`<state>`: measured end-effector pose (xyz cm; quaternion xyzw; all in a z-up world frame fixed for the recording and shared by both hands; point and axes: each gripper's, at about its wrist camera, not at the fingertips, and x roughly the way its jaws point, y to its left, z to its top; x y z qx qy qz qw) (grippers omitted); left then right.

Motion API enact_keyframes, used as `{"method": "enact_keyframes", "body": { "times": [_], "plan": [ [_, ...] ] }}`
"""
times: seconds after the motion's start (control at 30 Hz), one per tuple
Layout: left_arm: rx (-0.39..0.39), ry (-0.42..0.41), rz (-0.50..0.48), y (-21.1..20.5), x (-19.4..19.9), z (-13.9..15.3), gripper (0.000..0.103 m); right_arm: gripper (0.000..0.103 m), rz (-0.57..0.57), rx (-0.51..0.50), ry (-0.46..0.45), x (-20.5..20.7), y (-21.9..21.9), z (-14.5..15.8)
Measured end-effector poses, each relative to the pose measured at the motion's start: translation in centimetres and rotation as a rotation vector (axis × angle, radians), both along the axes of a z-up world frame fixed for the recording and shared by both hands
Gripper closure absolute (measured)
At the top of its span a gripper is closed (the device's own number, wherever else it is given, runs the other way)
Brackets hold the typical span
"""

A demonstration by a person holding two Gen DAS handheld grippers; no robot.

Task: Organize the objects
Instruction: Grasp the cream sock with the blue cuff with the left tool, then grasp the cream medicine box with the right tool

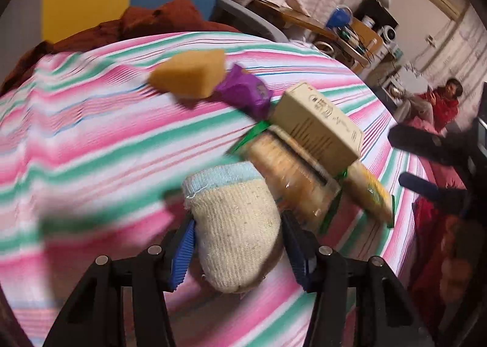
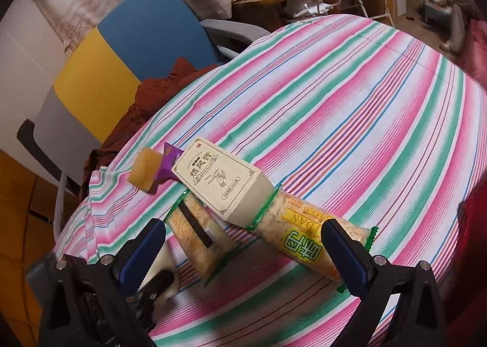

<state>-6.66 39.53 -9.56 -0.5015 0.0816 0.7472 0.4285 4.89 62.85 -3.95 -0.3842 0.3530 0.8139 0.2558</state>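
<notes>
we see a bench covered by a striped cloth (image 2: 350,109) in pink, green and white. in the left wrist view the left hand-held gripper (image 1: 240,243) has its blue-padded fingers (image 1: 184,251) on either side of a rolled beige sock (image 1: 236,225) with a light blue cuff; the pads sit close against the sock's flanks, so it reads as grasping the sock, though motion blur softens the contact. the sock sits low over the cloth, just beside a clear packet of crackers (image 1: 292,176).

across that packet and a second cracker packet with a yellow label (image 2: 307,243) lies a cream carton (image 2: 219,182), tilted, with printed characters on its top face. beyond the carton come a purple wrapper (image 2: 166,164) touching its far end, and then an orange sponge wedge (image 2: 144,172) next to the wrapper.

in the right wrist view the right hand-held gripper (image 2: 243,252) is spread wide and released, its fingers straddling the two packets from above without touching them.

behind the bench stands a chair with a blue and yellow back (image 2: 121,54), and a rust-brown cloth (image 2: 152,94) is bunched at the bench's far edge. a person in red (image 1: 447,103) sits far off in the room.
</notes>
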Motion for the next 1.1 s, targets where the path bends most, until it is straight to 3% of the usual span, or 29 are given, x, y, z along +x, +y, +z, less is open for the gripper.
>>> {"method": "enact_keyframes", "body": {
  "times": [0.17,0.43,0.57,0.8,0.9,1.0,1.03,1.07,1.1],
  "plan": [
    [0.031,0.021,0.057,-4.2,1.8,-0.4,0.048,0.0,0.025,0.018,-0.023,-0.4,-0.5,-0.1],
    [-0.024,0.171,-0.004,-3.5,3.4,-1.2,0.049,0.0,0.056,0.067,-0.104,-1.3,-1.3,-0.6],
    [-0.004,0.151,-0.009,-3.6,2.7,-1.3,0.049,0.0,0.073,0.119,-0.144,-1.8,-1.7,-0.1],
    [-0.002,0.166,-0.02,-3.6,3.2,-1.4,0.049,0.0,0.239,0.314,-0.292,-6.6,-1.6,0.4],
    [0.003,0.167,-0.021,-3.7,3.2,-1.4,0.049,0.0,0.271,0.336,-0.352,-8.5,-0.5,-1.0],
    [0.004,0.166,-0.022,-3.8,3.1,-1.4,0.049,0.002,0.272,0.299,-0.333,-9.3,0.5,-2.4],
    [0.002,0.167,-0.023,-3.8,3.2,-1.4,0.049,0.009,0.269,0.282,-0.321,-9.3,0.7,-2.9],
    [-0.002,0.171,-0.024,-3.8,3.2,-1.3,0.049,0.026,0.269,0.261,-0.317,-9.1,0.9,-3.5],
    [-0.005,0.175,-0.025,-3.7,3.3,-1.3,0.049,0.032,0.268,0.265,-0.335,-9.2,0.8,-3.8]
  ]
}}
